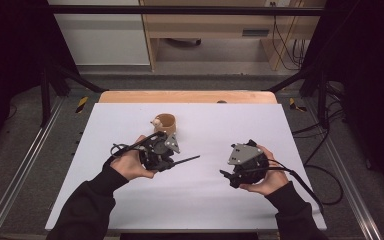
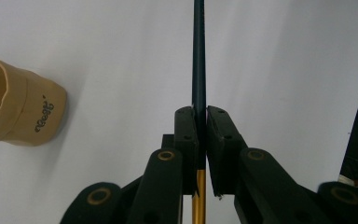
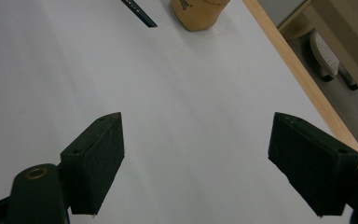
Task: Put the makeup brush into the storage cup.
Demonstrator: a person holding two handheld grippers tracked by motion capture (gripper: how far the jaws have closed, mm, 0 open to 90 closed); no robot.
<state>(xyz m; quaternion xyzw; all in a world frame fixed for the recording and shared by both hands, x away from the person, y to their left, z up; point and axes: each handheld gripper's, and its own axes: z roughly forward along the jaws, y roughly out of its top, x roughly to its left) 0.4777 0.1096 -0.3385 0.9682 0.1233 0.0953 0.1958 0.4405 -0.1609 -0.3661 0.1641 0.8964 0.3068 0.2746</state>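
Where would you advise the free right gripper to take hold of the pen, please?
Probably on the dark shaft beyond the left gripper, which is shut on the pen. That free end sticks out toward the right gripper, whose jaws stand open and empty, so come from that side, across the thin shaft.

Only readable-ish mark: dark cursive word printed on side of tan cup (image 2: 37, 116), left-center of left gripper view, turned sideways; looks like "eggs" or similar, can't confirm. Small print also on cup, top of right gripper view, illegible.
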